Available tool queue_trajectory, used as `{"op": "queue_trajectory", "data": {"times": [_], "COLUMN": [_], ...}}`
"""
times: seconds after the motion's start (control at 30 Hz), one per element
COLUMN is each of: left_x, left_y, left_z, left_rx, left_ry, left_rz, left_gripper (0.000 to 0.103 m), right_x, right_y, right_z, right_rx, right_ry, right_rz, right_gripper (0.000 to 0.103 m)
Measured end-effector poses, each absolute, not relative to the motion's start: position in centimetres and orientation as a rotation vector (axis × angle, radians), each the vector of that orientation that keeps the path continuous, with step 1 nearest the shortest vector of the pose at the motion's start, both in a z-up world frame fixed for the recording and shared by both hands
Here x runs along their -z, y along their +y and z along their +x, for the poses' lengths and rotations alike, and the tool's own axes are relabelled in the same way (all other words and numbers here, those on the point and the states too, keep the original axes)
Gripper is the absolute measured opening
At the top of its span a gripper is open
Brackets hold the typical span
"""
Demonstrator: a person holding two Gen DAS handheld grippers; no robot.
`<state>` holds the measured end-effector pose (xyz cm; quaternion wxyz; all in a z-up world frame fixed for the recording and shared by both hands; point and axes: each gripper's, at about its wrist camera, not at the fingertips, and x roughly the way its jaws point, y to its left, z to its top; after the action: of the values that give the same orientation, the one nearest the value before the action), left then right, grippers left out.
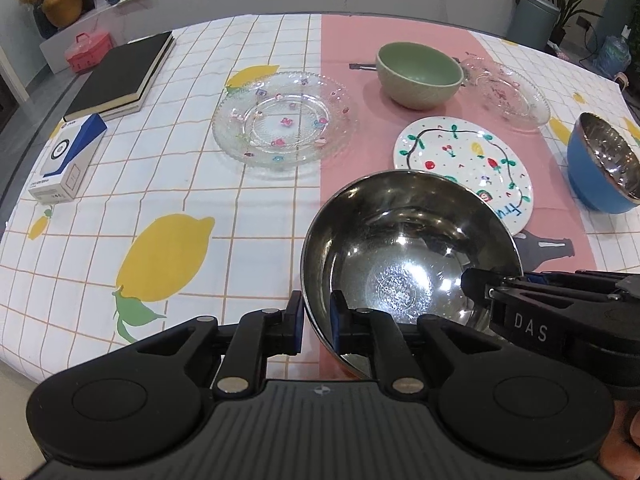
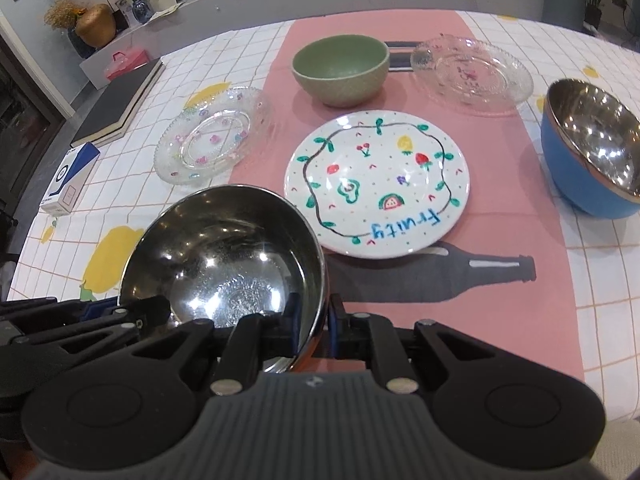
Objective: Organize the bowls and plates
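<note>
**A:** Where's the steel bowl (image 1: 400,248)?

**B:** At the near edge of the table, tilted, with its shiny inside facing the cameras. It sits over the seam where the lemon tablecloth (image 1: 160,208) meets the pink runner (image 2: 520,240). I cannot tell whether its base rests on the cloth.

**A:** And the grippers?

**B:** Both are at its rim, on opposite sides. The right gripper (image 2: 314,320) is nearly closed, with one pad inside the bowl and one outside, pinching the wall. The left gripper (image 1: 318,320) also straddles the rim and is only narrowly parted. A sliver of cloth shows between its outer pad and the bowl, so it looks loose rather than clamped.

**A:** What's nearest the bowl?

**B:** The painted plate (image 2: 376,184) with fruit drawings, just beyond it on the runner. Behind that stands the green bowl (image 2: 340,68), upright and empty.

**A:** Further out?

**B:** A flowered glass plate (image 1: 284,120) is on the checked cloth to the left, and a second glass plate (image 2: 472,76) is beside the green bowl. A blue bowl (image 2: 580,168) with a steel lining is tipped at the far right. A dark book (image 1: 120,76) and a small box (image 1: 68,160) lie well to the left.
</note>
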<state>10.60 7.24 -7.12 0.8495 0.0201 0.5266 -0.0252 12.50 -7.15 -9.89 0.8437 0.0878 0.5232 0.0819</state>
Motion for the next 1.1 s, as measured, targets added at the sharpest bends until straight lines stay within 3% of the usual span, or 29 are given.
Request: {"op": "queue_trajectory", "data": {"times": [0.03, 0.13, 0.27, 0.4, 0.43, 0.5, 0.53, 0.67, 1.1], "left_x": [7.2, 7.0, 5.9, 4.8, 4.8, 5.1, 5.3, 6.1, 6.4], "left_y": [7.3, 7.6, 8.4, 9.0, 9.1, 9.2, 9.2, 9.4, 8.8], "left_z": [10.7, 10.5, 9.7, 9.1, 9.2, 9.4, 9.6, 9.7, 9.6], "left_rx": [0.063, 0.105, 0.119, 0.102, 0.101, 0.098, 0.098, 0.1, 0.077], "left_ry": [1.111, 1.103, 1.063, 1.017, 1.018, 1.035, 1.048, 1.083, 1.093], "left_rz": [0.031, 0.0, -0.039, -0.064, -0.068, -0.076, -0.081, -0.105, -0.06], "left_gripper": [0.02, 0.031, 0.07, 0.08, 0.08, 0.08, 0.078, 0.059, 0.059], "right_x": [10.0, 10.3, 8.9, 7.7, 7.9, 9.0, 9.9, 12.5, 14.1], "right_y": [-7.3, -8.4, -10.4, -12.9, -13.3, -14.3, -14.8, -16.3, -16.4], "right_z": [12.6, 12.7, 12.1, 12.3, 12.5, 13.1, 13.5, 14.3, 16.3], "right_rx": [-0.189, -0.215, -0.208, -0.152, -0.112, -0.042, -0.024, 0.038, 0.026], "right_ry": [1.108, 1.15, 1.102, 1.007, 0.997, 1.0, 1.025, 1.102, 1.057], "right_rz": [0.203, 0.28, 0.371, 0.459, 0.458, 0.492, 0.532, 0.661, 0.728], "right_gripper": [0.019, 0.054, 0.056, 0.063, 0.061, 0.029, 0.002, 0.0, 0.0]}}
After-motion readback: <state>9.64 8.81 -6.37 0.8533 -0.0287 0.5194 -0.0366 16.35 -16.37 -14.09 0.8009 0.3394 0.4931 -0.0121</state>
